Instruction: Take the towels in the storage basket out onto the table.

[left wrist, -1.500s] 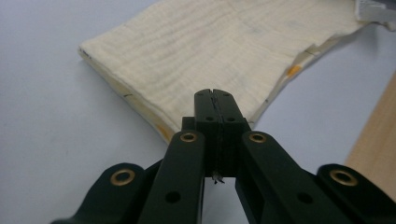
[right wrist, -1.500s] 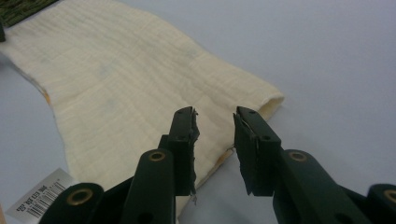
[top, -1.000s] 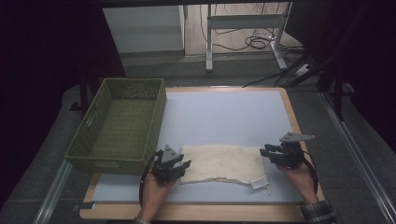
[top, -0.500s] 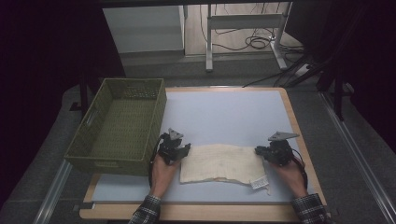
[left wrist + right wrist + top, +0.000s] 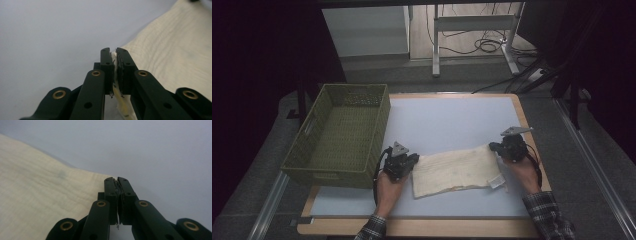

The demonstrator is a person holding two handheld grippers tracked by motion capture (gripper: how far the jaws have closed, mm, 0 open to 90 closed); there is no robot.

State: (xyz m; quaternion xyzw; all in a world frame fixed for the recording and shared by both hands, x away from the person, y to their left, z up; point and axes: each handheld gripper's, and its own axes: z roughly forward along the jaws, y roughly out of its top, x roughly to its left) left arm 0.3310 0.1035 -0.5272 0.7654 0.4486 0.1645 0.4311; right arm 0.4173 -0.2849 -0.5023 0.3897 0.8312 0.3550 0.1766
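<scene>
A cream cloth [image 5: 454,172] lies flat on the pale blue table top [image 5: 452,120]. My left gripper [image 5: 412,161] sits at the cloth's far left corner. Its jaws have just been closing and are now shut on that corner, with cloth [image 5: 175,50] pinched between the left gripper's [image 5: 113,50] black pads. My right gripper [image 5: 493,147] is at the far right corner. In the right gripper view, the right gripper [image 5: 115,179] is shut on the edge of the cloth [image 5: 37,195]. A small white label [image 5: 496,182] shows at the cloth's near right corner.
A green woven basket [image 5: 384,115] stands empty at the table's left, close beside my left hand. The wooden table edge [image 5: 422,227] runs along the front. Bare blue surface stretches beyond the cloth to the far edge.
Both hands have moved away from the person to the cloth's far corners. Both grippers have gone from open to shut on those corners. The cloth's far right corner has shifted slightly farther away.
</scene>
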